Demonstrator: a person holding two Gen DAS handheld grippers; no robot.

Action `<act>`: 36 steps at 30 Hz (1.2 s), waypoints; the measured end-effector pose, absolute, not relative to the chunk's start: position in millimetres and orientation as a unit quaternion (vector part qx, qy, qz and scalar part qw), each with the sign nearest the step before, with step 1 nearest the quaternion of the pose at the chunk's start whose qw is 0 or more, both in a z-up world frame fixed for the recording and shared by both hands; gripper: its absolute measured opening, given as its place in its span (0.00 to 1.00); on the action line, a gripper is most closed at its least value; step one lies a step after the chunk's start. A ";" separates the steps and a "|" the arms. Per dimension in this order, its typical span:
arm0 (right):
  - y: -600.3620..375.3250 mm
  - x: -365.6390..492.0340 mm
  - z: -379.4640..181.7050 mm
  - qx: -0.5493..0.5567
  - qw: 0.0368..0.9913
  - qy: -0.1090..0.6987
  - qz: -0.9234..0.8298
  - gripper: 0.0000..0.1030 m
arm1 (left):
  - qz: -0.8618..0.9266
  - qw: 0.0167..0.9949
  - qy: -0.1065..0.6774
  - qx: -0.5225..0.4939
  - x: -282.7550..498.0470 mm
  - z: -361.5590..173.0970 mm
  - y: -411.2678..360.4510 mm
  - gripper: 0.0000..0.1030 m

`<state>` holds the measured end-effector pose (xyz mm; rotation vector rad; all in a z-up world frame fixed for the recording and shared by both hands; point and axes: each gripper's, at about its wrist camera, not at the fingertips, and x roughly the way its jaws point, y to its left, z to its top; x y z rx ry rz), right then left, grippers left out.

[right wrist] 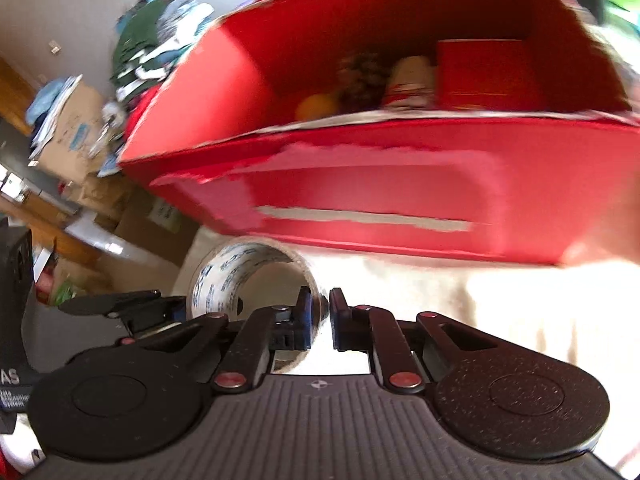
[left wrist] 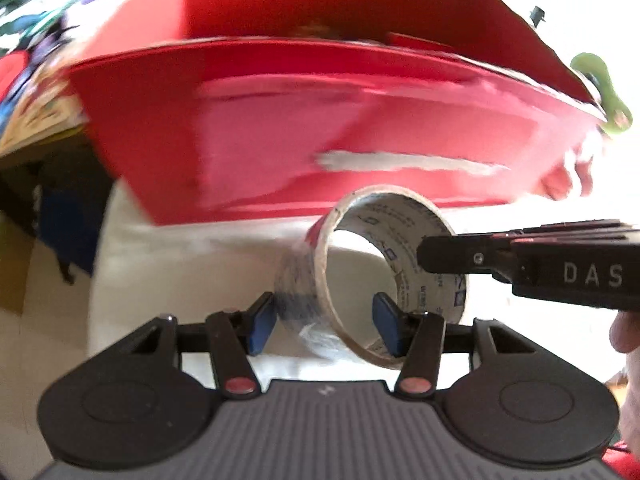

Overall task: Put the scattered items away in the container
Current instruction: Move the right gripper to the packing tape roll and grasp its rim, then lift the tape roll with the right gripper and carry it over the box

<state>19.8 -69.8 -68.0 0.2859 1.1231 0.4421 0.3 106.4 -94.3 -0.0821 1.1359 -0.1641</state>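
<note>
A roll of clear tape [left wrist: 308, 304] with a printed cardboard core hangs in front of the red cardboard box [left wrist: 280, 128]. My left gripper [left wrist: 325, 326] is shut on it, one blue pad on the outer side and the other at the core's rim. My right gripper [left wrist: 426, 256] reaches in from the right. In the right wrist view the right gripper [right wrist: 321, 316] is shut on the wall of the tape roll [right wrist: 224, 276], one pad inside the core. The red box [right wrist: 360, 184] stands open just behind; it holds an orange [right wrist: 316, 106], a brown cone-like thing, a cup and a small red carton [right wrist: 484, 72].
A white cloth covers the table [right wrist: 520, 320] under both grippers. A green bone-shaped object [left wrist: 600, 92] lies by the box's right end. Cardboard boxes [right wrist: 68, 132] and piled clothes [right wrist: 160, 32] crowd the room to the left, past the table's edge.
</note>
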 end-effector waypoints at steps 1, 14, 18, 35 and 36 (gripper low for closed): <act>-74.8 19.0 -68.8 0.137 0.813 0.529 0.200 0.09 | -0.085 0.839 0.536 -0.028 2.0 -93.7 98.9 0.53; -141.7 -0.9 -71.3 0.193 0.821 0.524 0.119 0.11 | -0.150 0.823 0.548 0.032 25.7 -94.3 22.6 0.53; -145.2 -2.8 -72.9 0.199 0.819 0.523 0.125 0.13 | -0.141 0.822 0.551 0.028 28.0 -94.8 18.2 0.54; -139.9 9.4 -76.1 0.184 0.805 0.537 0.173 0.16 | -0.086 0.826 0.557 -0.008 20.4 -95.3 27.5 0.60; -140.5 9.5 -76.0 0.182 0.805 0.537 0.175 0.16 | -0.083 0.826 0.558 -0.009 19.8 -95.0 27.5 0.61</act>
